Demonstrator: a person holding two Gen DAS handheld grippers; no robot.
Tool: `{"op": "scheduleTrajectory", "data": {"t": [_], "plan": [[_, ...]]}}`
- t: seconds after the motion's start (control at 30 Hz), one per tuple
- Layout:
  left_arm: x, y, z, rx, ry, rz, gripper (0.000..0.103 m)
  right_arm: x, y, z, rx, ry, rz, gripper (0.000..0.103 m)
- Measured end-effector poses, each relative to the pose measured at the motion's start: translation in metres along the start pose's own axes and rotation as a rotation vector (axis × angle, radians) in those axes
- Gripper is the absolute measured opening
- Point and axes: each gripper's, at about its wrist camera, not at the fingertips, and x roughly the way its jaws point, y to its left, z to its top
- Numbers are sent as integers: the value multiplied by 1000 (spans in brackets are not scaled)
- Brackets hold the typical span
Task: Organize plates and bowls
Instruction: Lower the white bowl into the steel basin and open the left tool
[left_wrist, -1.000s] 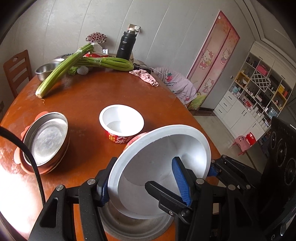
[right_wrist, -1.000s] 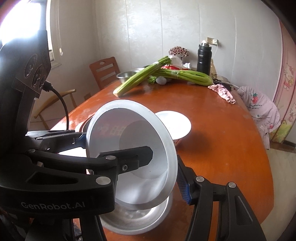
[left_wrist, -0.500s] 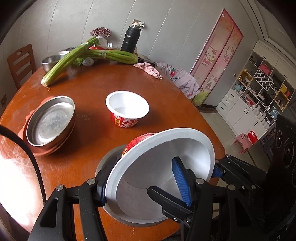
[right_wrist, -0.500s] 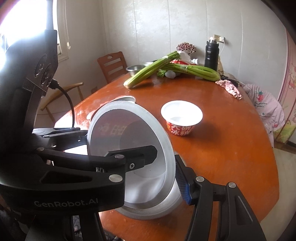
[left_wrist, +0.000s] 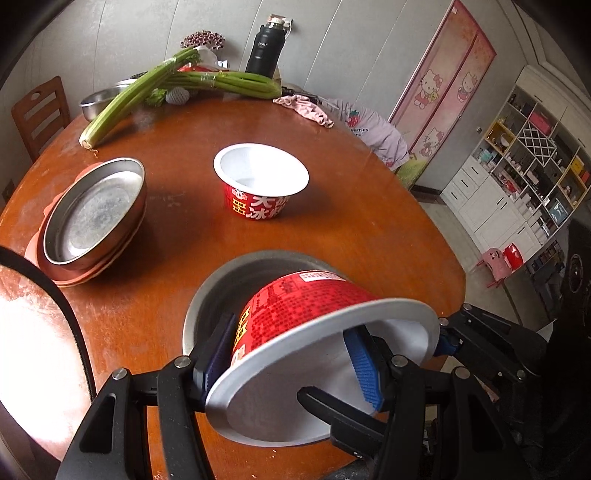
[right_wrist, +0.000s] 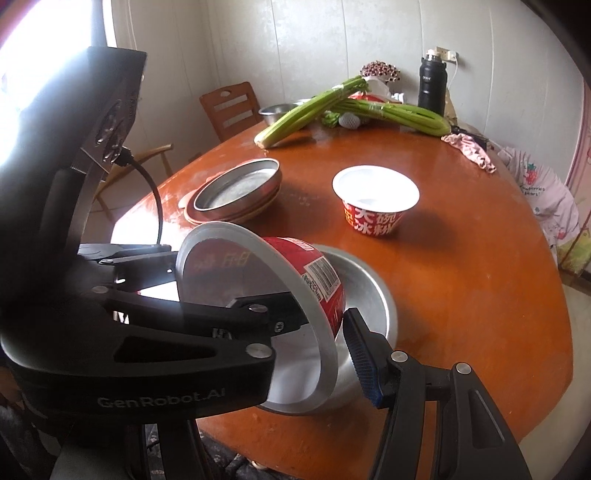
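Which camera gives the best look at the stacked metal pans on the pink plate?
The left wrist view: the stacked round metal pans sit near, seen from above, insides showing, unobstructed. The right wrist view shows the same stack farther off, at a flatter angle, still unblocked.

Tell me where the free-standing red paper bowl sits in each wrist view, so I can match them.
Left wrist view: the free-standing red paper bowl is upper centre, upright on the table, right of the metal plate stack.
Right wrist view: the same bowl is right of centre, again right of the stack.
Shared landmark: the black flask at the far edge.
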Motion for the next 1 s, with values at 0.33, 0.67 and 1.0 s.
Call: {"op": "scheduleTrajectory", "data": {"t": [0.33,0.67,1.0], "plan": [[11,2,1,-1,18,7,58,15,-8,-3,19,40,2,62],[18,9,5,-14,11,14,58,30,-18,-3,34,64,-7,62],[22,14,11,-15,-2,25,58,40,-21,2,28,56,-3,62]]}}
